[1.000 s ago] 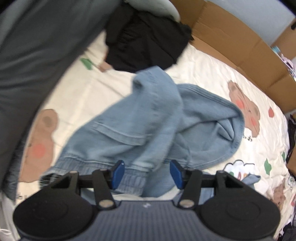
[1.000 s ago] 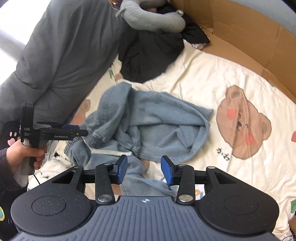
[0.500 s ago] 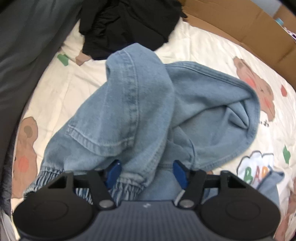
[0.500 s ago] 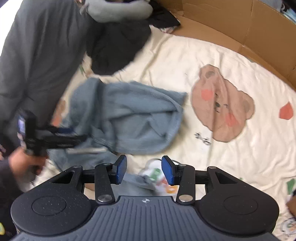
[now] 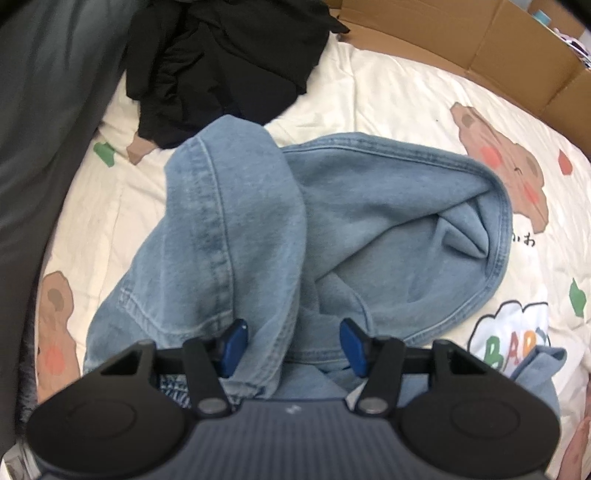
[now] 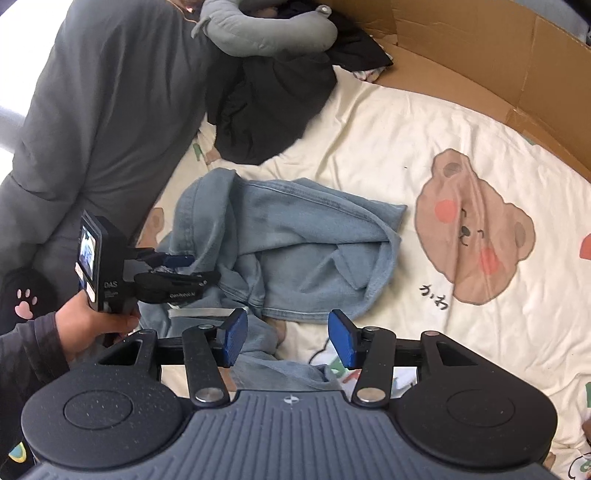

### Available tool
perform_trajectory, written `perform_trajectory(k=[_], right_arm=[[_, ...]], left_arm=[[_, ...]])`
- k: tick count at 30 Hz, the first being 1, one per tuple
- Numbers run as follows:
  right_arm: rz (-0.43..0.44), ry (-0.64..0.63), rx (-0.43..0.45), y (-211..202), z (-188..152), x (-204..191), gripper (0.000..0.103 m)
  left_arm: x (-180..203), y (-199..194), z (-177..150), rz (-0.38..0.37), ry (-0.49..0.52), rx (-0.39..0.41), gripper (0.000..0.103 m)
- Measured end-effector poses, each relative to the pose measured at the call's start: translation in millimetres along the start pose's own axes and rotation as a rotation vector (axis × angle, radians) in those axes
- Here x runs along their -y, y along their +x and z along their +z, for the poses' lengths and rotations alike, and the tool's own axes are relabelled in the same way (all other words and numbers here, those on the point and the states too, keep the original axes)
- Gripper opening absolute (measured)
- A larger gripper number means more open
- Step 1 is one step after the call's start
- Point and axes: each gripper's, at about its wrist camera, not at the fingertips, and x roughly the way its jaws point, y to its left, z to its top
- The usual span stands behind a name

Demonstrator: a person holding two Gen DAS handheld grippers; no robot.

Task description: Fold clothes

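Light blue jeans (image 5: 362, 221) lie crumpled on a cream bed sheet (image 5: 399, 99) printed with bears. My left gripper (image 5: 294, 343) points steeply down, close over them. It is open, with a raised fold of denim between its blue pads (image 5: 236, 341). In the right wrist view the jeans (image 6: 295, 240) sit mid-frame, and the left gripper (image 6: 203, 267), held by a hand (image 6: 85, 325), hovers over their left side. My right gripper (image 6: 287, 338) is open and its jaws are opening. A loose end of denim (image 6: 266, 365) lies below them, not pinched.
A heap of black clothes (image 5: 229, 66) lies beyond the jeans, with a grey plush cushion (image 6: 266, 33) behind it. A cardboard wall (image 6: 480, 55) borders the far side of the bed. The person's grey-clad body (image 6: 92, 110) fills the left.
The left gripper came down and closer onto the jeans, so the denim fold now lies between its pads. The right gripper's jaws have widened. The jeans lie as before.
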Motion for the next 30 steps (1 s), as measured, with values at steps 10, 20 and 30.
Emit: perform_trajectory(k=[10, 20, 30], right_arm=[[-0.032, 0.050, 0.007, -4.0, -4.9, 24.7, 0.056], [-0.056, 0.052, -0.013, 10.0, -6.3, 23.2, 0.056], [-0.053, 0.026, -0.029, 23.5, -8.5, 14.0, 0.056]], left_arm=[[-7.7, 15.4, -6.0, 0.023, 0.049, -0.013, 0.011], [-40.5, -24.4, 12.7, 0.007, 0.045, 0.048, 0.004], [-75.1, -57.6, 45.4, 0.024, 0.007, 0.133, 0.004]])
